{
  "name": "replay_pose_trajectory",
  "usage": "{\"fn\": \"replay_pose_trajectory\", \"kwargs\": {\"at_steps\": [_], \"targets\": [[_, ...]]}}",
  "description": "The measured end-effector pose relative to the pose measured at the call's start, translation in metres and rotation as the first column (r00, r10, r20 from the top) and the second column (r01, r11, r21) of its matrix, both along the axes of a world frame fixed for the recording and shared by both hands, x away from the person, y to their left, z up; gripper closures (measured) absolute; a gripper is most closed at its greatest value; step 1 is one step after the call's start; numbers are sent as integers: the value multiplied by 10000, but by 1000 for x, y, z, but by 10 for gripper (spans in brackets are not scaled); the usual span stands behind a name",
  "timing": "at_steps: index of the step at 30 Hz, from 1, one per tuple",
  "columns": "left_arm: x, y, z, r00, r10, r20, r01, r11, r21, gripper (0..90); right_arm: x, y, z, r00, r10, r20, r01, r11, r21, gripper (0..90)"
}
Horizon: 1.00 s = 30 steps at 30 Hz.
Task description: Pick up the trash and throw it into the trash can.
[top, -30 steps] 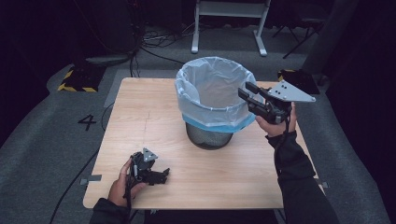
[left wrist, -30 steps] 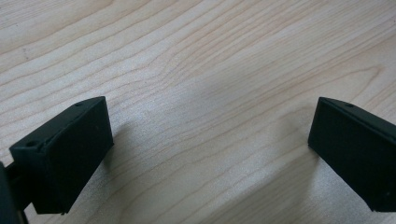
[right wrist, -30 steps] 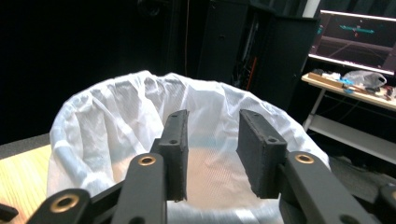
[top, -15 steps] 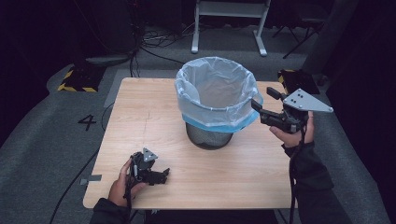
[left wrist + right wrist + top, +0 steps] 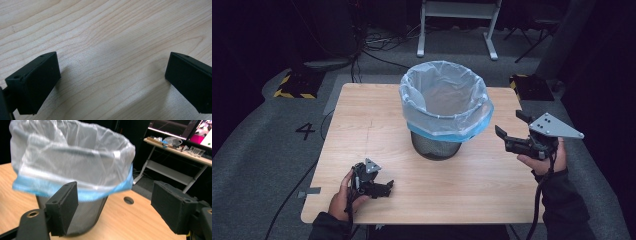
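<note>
A black mesh waste bin (image 5: 436, 144) stands at the middle of the wooden table (image 5: 362, 120), lined with a pale blue plastic bag (image 5: 444, 100) folded over its rim. My right gripper (image 5: 511, 128) hovers open to the right of the bin, near the table's right edge, jaws pointing left at it. In the right gripper view the bin (image 5: 85, 213) and its bag (image 5: 72, 160) stand close ahead, with nothing between the jaws. My left gripper (image 5: 384, 187) rests open on the table near the front left corner. Its jaws frame bare wood (image 5: 112, 62).
A white-legged desk (image 5: 459, 20) stands beyond the table, with cables on the grey floor. Yellow-and-black striped blocks (image 5: 292, 82) lie at the far left and far right. A cable hole (image 5: 128, 200) pierces the tabletop beside the bin.
My right gripper has drawn back from the bin's rim, moving right and down toward the table's right edge. The left gripper has stayed put.
</note>
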State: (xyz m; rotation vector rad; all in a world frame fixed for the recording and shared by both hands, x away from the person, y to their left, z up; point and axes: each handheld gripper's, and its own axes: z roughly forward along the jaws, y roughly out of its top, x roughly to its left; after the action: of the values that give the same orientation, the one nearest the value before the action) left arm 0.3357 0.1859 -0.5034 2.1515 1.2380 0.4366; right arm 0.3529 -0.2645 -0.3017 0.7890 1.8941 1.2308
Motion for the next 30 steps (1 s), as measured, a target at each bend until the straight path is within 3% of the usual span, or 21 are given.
{"fn": "replay_pose_trajectory", "kwargs": {"at_steps": [14, 18, 25, 30], "targets": [[0, 0, 0, 10000, -1, -11, 1, 10000, -3, 0, -12, -12, -47, 9968, 21, -805, -72, 9980, -624, 198], [0, 0, 0, 10000, -28, -49, 27, 10000, -25, 0, -11, -14, -66, 9936, -192, -1112, 59, 9929, -1190, 198], [0, 0, 0, 10000, -33, -27, 33, 10000, -6, 0, -10, -19, -102, 9808, -570, -1867, 216, 9822, -1865, 196], [0, 0, 0, 10000, -43, -30, 43, 10000, -8, 0, -10, -29, -134, 9609, -472, -2730, -24, 9839, -1786, 200]]}}
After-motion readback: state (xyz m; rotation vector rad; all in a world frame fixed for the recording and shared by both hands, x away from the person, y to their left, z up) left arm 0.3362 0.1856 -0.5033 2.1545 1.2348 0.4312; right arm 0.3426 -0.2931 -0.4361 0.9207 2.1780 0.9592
